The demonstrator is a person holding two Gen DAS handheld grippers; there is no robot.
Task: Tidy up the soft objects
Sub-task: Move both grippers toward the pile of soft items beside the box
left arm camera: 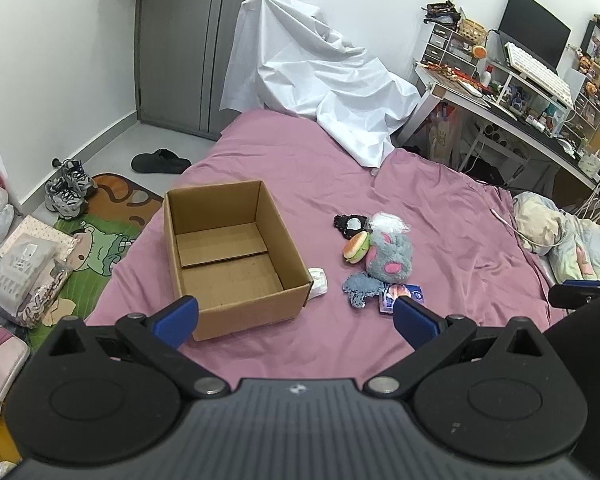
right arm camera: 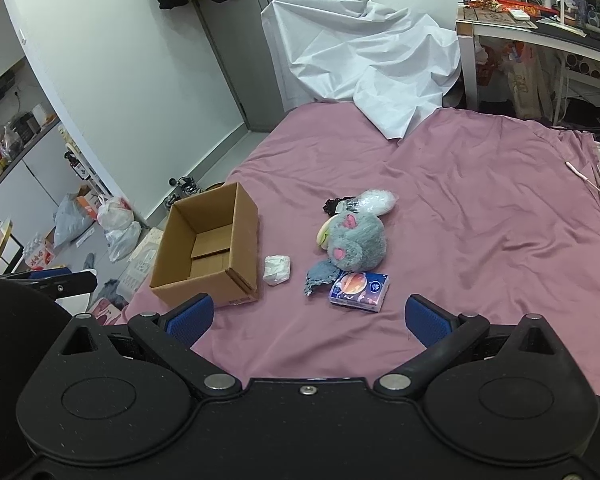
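Observation:
An open, empty cardboard box [left arm camera: 228, 256] [right arm camera: 208, 252] stands on the pink bed. To its right lies a pile: a grey plush with pink patches [left arm camera: 390, 258] [right arm camera: 354, 246], a burger toy [left arm camera: 356, 247], a black item [left arm camera: 350, 225], a clear plastic bag [left arm camera: 386, 222] [right arm camera: 374, 202], a grey cloth [left arm camera: 360, 289] [right arm camera: 320, 274] and a blue tissue pack [right arm camera: 359, 286] [left arm camera: 404, 294]. A white crumpled wad [left arm camera: 318, 282] [right arm camera: 277, 270] lies beside the box. My left gripper [left arm camera: 296, 318] is open and empty, above the bed before the box. My right gripper [right arm camera: 308, 316] is open and empty, before the tissue pack.
A white sheet [left arm camera: 320, 80] drapes at the bed's far end. A cluttered desk [left arm camera: 520, 92] stands at the right, a pillow and blanket [left arm camera: 568, 236] at the bed's right edge. Shoes [left arm camera: 68, 188], a rug and bags lie on the floor at left.

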